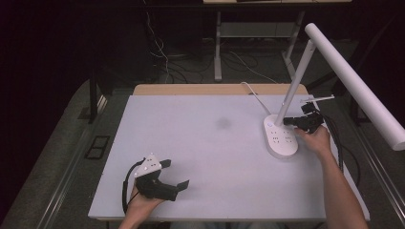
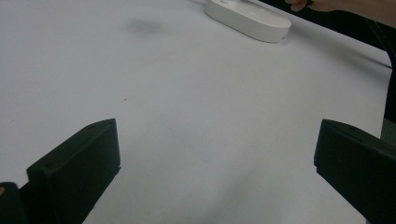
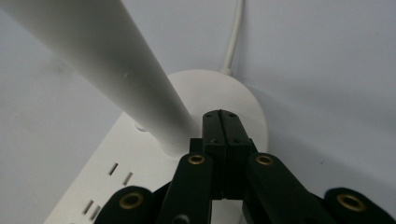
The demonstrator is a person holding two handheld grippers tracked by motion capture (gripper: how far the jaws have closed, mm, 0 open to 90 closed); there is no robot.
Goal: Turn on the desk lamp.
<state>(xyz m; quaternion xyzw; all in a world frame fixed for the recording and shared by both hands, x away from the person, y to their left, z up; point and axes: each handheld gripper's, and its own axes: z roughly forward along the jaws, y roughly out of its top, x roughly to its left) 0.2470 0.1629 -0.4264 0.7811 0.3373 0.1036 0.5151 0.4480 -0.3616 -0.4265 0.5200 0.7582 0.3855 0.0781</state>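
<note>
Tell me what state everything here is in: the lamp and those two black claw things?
Desk lamp: upright, seemingly unlit, cord attached at its base.
Lamp base sockets: nothing plugged in.
Left gripper: open, holding nothing, over bare table.
Right gripper: shut, tips over the base beside the lamp's stem.

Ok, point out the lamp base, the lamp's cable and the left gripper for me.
lamp base (image 1: pixel 281 138), high view, on its flat top near the sockets.
lamp's cable (image 3: pixel 234 39), right gripper view, mid-length of the white cord.
left gripper (image 1: pixel 177 173), high view, midway between its open jaws.
</note>
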